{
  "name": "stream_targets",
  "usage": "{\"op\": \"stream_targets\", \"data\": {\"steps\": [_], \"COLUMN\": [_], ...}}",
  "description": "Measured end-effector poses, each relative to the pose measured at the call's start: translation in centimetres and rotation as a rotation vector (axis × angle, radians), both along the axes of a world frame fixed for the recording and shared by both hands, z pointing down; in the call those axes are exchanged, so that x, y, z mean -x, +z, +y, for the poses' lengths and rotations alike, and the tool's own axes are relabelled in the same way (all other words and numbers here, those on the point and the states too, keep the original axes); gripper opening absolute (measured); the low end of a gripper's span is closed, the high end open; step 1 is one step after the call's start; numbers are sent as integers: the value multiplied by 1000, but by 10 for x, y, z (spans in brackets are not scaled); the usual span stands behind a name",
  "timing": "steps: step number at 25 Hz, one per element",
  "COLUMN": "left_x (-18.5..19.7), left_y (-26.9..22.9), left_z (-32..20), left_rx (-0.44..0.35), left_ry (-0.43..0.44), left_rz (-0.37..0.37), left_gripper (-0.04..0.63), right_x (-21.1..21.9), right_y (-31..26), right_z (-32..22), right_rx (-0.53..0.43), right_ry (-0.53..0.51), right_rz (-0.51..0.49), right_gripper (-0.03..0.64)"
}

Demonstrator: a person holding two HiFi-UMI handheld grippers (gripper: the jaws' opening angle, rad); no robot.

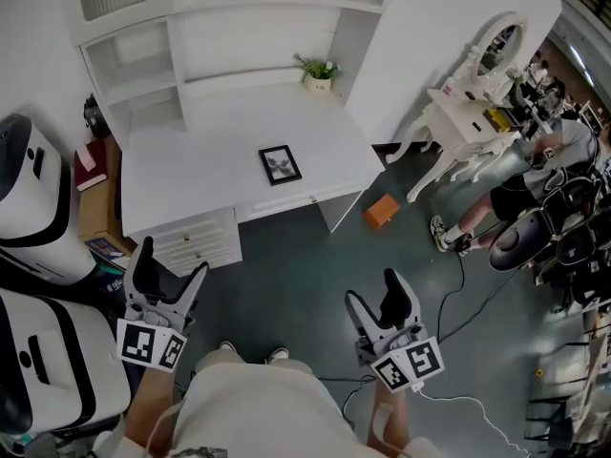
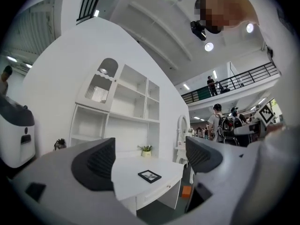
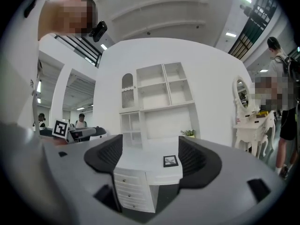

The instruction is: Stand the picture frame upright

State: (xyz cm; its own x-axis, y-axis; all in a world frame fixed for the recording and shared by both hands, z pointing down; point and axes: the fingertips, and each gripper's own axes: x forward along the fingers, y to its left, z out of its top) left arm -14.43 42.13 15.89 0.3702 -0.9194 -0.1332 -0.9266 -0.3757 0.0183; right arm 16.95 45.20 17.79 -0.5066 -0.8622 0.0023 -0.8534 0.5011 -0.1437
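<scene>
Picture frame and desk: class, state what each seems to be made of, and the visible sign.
Picture frame: probably wood or plastic; thin, dark, matt border, too small to tell which. Desk: likely painted wood or board; smooth, even white surface, panelled drawers.

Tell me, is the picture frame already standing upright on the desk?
No, the picture frame lies flat, face up, on the white desk.

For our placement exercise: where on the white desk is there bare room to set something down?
The desk is bare across its left half, from shelves to front edge, and between the potted plant and the flat picture frame. Only its right side holds things; nothing is crowded.
</scene>
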Motion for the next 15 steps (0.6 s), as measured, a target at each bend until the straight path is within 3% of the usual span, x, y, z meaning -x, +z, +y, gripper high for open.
{"op": "stream_targets", "data": {"steps": [3,15], "left_x": [-3,-49], "left_y": [7,25], "left_z": [-3,-7], "left_rx": [32,80], "left_ry": [-6,13], "left_rz": [-3,-22], "left_gripper": [500,506], "right_x": [-16,-47], "right_y": [0,24], "right_z": [-1,-2], "right_rx": [3,47], "right_ry": [29,20], "right_rz": [-9,-11], "right_gripper": [393,393]}}
